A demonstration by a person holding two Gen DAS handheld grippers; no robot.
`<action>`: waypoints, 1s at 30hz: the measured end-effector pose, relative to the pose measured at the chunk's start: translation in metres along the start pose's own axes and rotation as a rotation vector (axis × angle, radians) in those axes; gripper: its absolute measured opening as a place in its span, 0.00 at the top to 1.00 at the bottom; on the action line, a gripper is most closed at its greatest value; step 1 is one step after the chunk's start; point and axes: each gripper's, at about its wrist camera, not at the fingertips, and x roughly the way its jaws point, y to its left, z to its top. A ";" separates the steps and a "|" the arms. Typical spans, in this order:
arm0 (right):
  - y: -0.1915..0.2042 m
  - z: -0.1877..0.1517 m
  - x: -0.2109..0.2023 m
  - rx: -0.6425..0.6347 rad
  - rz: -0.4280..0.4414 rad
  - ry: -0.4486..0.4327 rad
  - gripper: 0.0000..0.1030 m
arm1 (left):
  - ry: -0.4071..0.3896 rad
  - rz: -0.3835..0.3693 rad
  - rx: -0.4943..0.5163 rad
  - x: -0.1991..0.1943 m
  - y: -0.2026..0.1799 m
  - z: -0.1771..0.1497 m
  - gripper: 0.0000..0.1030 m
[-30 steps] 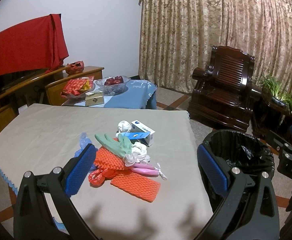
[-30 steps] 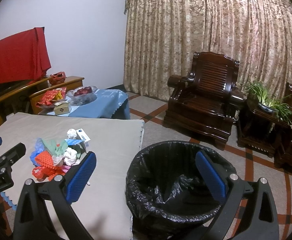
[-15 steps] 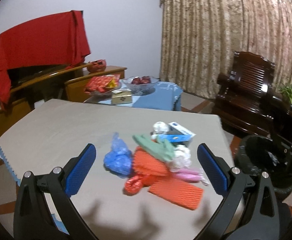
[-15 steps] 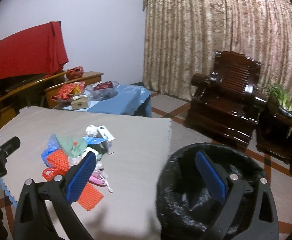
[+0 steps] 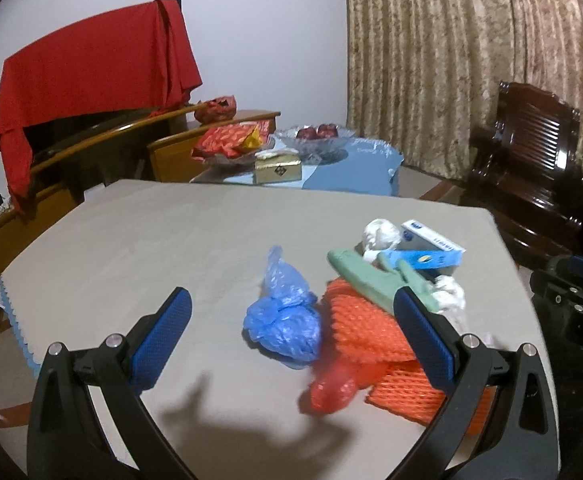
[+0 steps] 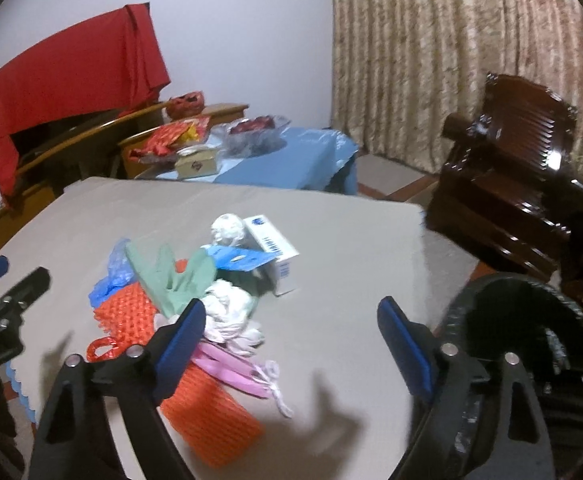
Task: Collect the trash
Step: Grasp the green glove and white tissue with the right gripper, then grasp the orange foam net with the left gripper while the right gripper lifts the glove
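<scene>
Jaws of left gripper point(image 5: 291, 320) gape around blue bag point(image 5: 281, 326), untouched.

I am swinging my left gripper point(image 5: 291, 334) leftward and nearer the trash pile point(image 5: 363, 300), bringing the blue bag point(image 5: 281, 326) between its wide-apart fingers; my right gripper point(image 6: 291, 336) is following, leaving the bin point(image 6: 531, 344).

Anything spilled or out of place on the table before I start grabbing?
Nothing looks spilled or broken. The trash sits in one overlapping heap on the table: blue bag, orange foam nets, green glove, small carton. The lined bin stands upright beside the table. Both hand-held grippers are open and empty.
</scene>
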 end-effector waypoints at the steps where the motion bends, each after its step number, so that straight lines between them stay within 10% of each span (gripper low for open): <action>1: 0.006 0.000 0.004 -0.011 0.018 0.007 0.20 | 0.005 -0.001 -0.004 0.004 0.004 -0.001 0.05; 11: 0.063 -0.012 0.050 -0.105 0.202 0.111 0.60 | 0.046 0.018 -0.025 0.026 0.037 -0.012 0.05; 30: 0.073 -0.020 0.074 -0.124 0.269 0.156 0.73 | 0.070 0.001 -0.010 0.034 0.039 -0.009 0.05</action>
